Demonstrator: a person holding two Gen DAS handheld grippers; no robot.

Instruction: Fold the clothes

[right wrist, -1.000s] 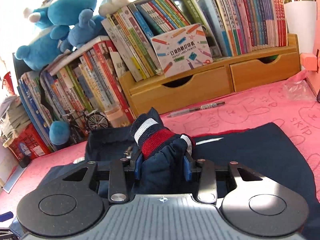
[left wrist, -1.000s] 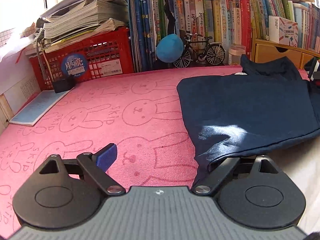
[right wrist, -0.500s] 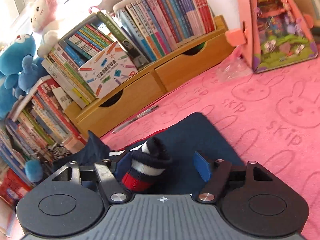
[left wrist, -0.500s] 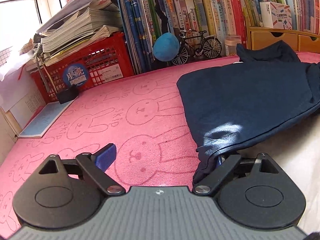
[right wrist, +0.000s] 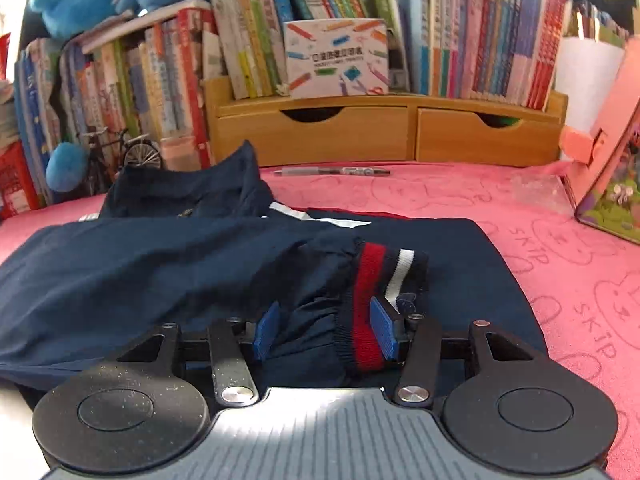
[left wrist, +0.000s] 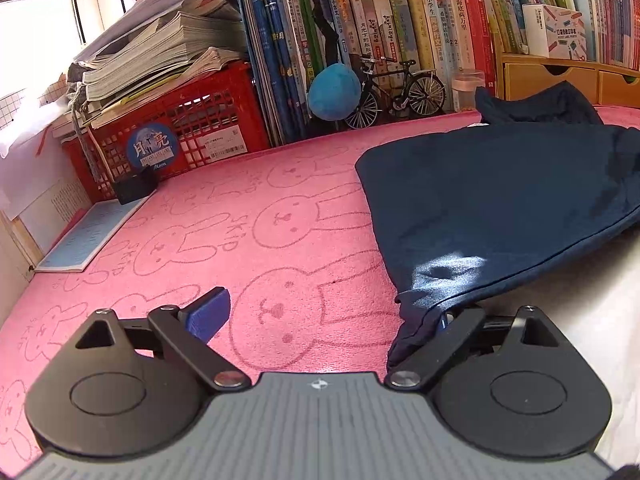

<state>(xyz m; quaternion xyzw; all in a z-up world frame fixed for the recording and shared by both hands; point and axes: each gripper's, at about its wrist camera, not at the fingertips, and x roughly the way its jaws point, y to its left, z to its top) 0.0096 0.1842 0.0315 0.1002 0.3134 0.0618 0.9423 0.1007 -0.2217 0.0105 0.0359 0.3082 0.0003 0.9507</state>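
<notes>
Navy jacket (right wrist: 168, 272) lies spread on the pink bunny-print worktop (left wrist: 248, 216). We see our right hand-held gripper (right wrist: 324, 330) with its jaws just closing around the red-and-white striped cuff (right wrist: 380, 280), pads beside it. Our left hand-held gripper (left wrist: 320, 316) stands wide apart, the jacket's corner draped over its right finger.

Navy jacket (right wrist: 168, 272) part-folded, flat on pink mat, red/white striped cuff (right wrist: 384, 276) on top
</notes>
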